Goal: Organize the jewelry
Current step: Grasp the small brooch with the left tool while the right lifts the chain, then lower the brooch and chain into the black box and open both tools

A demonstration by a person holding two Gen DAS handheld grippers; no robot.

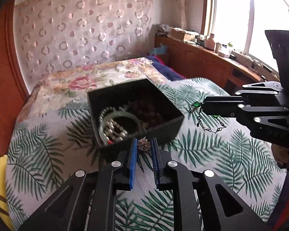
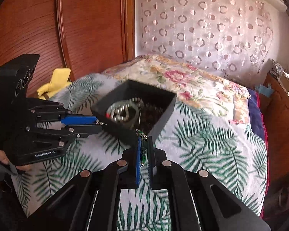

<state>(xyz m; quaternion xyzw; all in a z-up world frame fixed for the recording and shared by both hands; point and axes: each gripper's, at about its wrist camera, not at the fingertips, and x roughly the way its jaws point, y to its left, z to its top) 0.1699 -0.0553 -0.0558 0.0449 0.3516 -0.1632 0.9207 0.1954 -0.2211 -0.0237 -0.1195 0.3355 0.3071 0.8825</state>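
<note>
1. So, the sorting looks well along, as I judge it: the black box (image 1: 175, 118), at mid-frame in the left view, already holds several pieces, and two more are in the tongs just short of its near wall.
2. Left gripper (image 1: 144, 146): narrow, pinching one flower-shaped earring (image 1: 144, 144), low center of that view, just before the box.
3. Right gripper (image 2: 144, 144): nearly closed on one green-stoned chain (image 1: 207, 118), which dangles at right of the left view, beside the box and above the leaf-print bedspread (image 1: 212, 154).
4. Left to do, by my reading: drop both pieces in.
5. Counts:
   - one box
   - two grippers
   - inside: one pale bangle (image 1: 104, 122), one strand of pearly beads (image 1: 113, 129), a heap of dark red beads (image 1: 150, 107) whose number I cannot tell
6. No loose jewelry shows on the bedspread.
</note>
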